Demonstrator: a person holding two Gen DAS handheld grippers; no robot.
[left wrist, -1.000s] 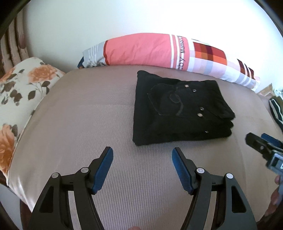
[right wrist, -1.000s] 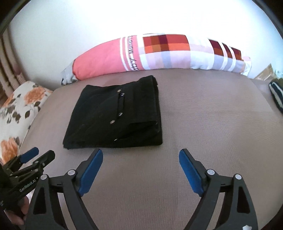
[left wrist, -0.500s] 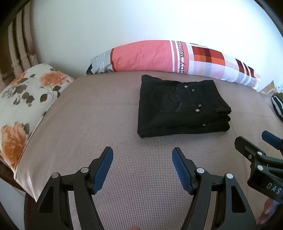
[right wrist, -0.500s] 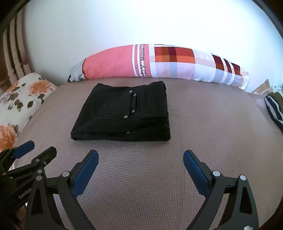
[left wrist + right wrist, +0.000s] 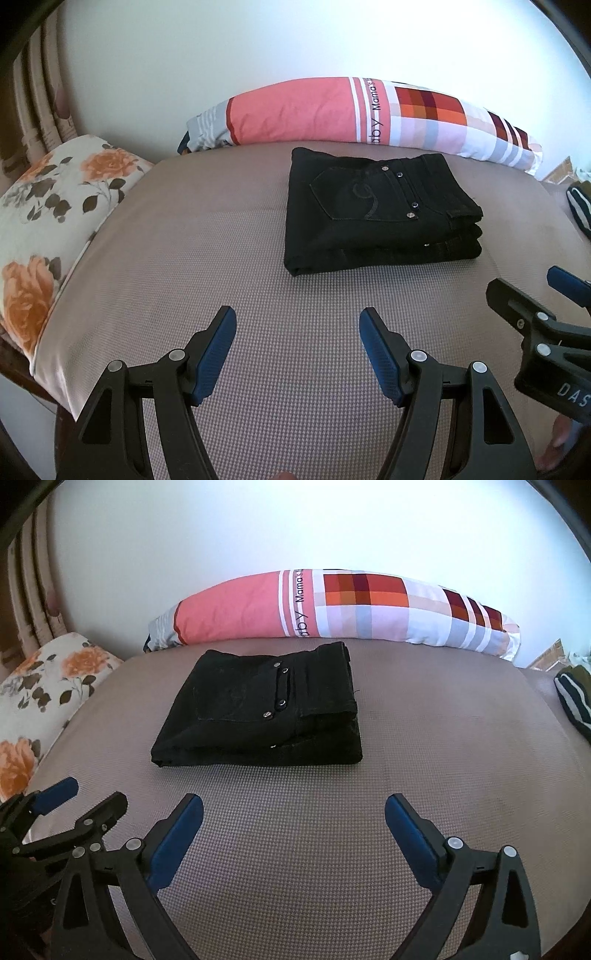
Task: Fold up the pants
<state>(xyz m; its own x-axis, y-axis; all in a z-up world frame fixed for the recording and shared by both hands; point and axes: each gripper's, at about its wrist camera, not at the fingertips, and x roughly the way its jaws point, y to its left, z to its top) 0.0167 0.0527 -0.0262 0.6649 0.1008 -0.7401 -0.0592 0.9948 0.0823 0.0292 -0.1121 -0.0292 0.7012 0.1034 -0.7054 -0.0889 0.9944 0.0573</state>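
While both tools hover low over the near edge of the bed (image 5: 155, 280), left gripper (image 5: 297, 325) fingers stand moderately wide, nothing between them; right gripper (image 5: 293, 814) fingers very wide, also empty. Neither touches cloth. Further back, the black pants (image 5: 258, 709) lie as a compact squared stack mid-bed, pocket side up, edges roughly aligned. Behind them the long patchwork pillow (image 5: 332, 609) lies against the wall, a floral pillow (image 5: 48, 206) at left. Judgement: folding looks finished, this is release and retreat. To do it well, pull both tools straight back and clear, no snagging the stack.
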